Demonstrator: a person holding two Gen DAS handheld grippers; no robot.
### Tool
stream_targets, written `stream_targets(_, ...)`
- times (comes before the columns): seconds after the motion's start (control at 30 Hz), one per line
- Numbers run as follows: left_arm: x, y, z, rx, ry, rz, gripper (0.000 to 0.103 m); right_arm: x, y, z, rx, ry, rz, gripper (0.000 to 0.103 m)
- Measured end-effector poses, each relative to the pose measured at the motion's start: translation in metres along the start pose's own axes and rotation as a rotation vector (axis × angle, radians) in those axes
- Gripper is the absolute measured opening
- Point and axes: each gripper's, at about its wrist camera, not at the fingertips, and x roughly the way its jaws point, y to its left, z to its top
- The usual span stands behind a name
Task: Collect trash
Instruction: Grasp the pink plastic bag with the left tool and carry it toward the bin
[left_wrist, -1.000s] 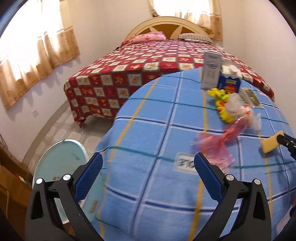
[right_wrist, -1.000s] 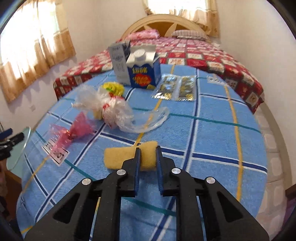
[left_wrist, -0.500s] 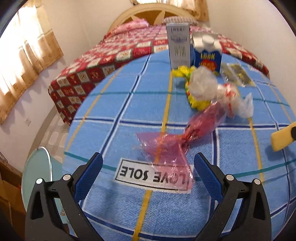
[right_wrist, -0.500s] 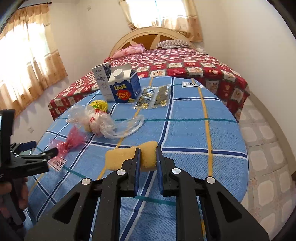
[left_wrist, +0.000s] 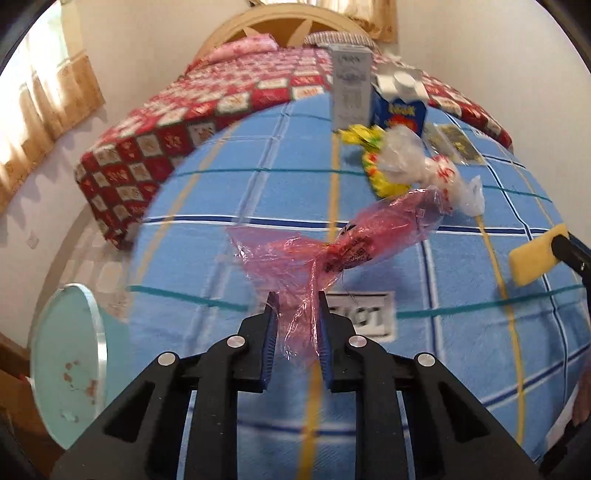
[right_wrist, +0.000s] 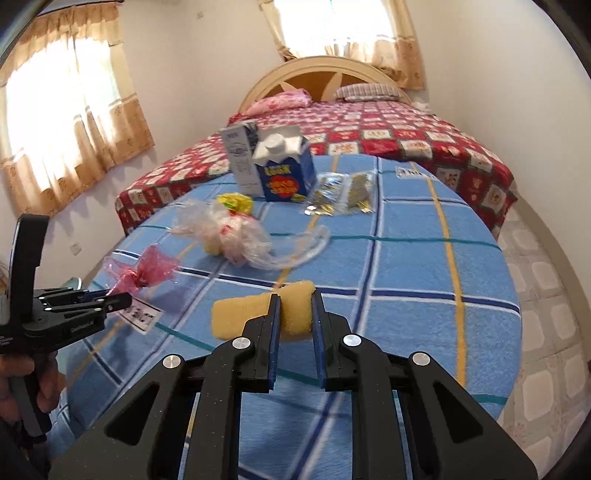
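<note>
Closing left gripper fingers narrowly around the loose tail of the pink wrapper lying near the counter edge: light, crinkly, slippery film, probably best pinched at that twist. Further right, squeezing the soft yellow sponge in the right gripper.

Bright daylight through curtained windows, fisheye bending at edges, slight motion blur

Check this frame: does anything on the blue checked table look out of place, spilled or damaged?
Nothing is spilled or broken. What stands out is litter on the tablecloth: a crumpled clear plastic bag over a yellow wrapper, and a pink wrapper whose loose end lies between the left gripper jaws. The blue carton stands upright.
</note>
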Motion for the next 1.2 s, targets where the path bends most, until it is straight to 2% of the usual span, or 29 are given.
stream_targets(0.23,-0.028,0.049,-0.018,-0.015,-0.046,0.110,0.020,0.008,0.032,0.005,-0.045,0.000,0.030,0.017)
stream_targets(0.77,-0.052,0.124,-0.051,-0.086,-0.068,0.211,0.020,0.041,0.126,0.017,-0.190,0.012,0.119,0.017)
stream_targets(1.2,-0.057,0.177,-0.079,-0.151,-0.042,0.292,0.020,0.067,0.198,0.018,-0.307,0.040,0.191,0.017)
